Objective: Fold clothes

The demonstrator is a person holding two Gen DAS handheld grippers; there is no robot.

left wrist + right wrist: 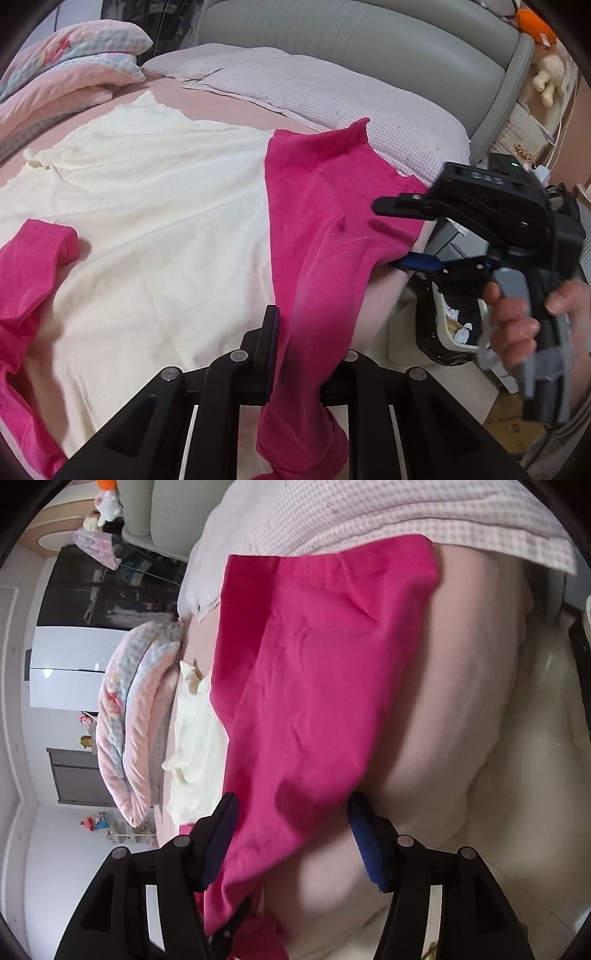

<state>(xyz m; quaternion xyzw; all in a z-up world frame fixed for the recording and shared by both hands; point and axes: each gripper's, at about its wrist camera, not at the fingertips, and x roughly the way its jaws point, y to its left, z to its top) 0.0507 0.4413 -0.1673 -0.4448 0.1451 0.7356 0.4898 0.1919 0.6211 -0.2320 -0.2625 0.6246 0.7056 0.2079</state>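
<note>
Showing on and around the bed (229, 101):

- One pink garment (317, 206), lying along the bed's right edge, one end draping over it.
- One cream cloth (147, 192), spreading across the bed's middle.
- Two checked pillows (295, 85), lying at the bed's head.
- One folded quilt (70, 55), sitting at the bed's far left.
- One grey headboard (369, 40), standing behind the bed.
- Two soft toys (546, 74), perching right of the headboard.
- Two grippers: left gripper (295, 350), right gripper (402, 236).
- One hand (517, 325), showing beside the bed's right edge.
</note>
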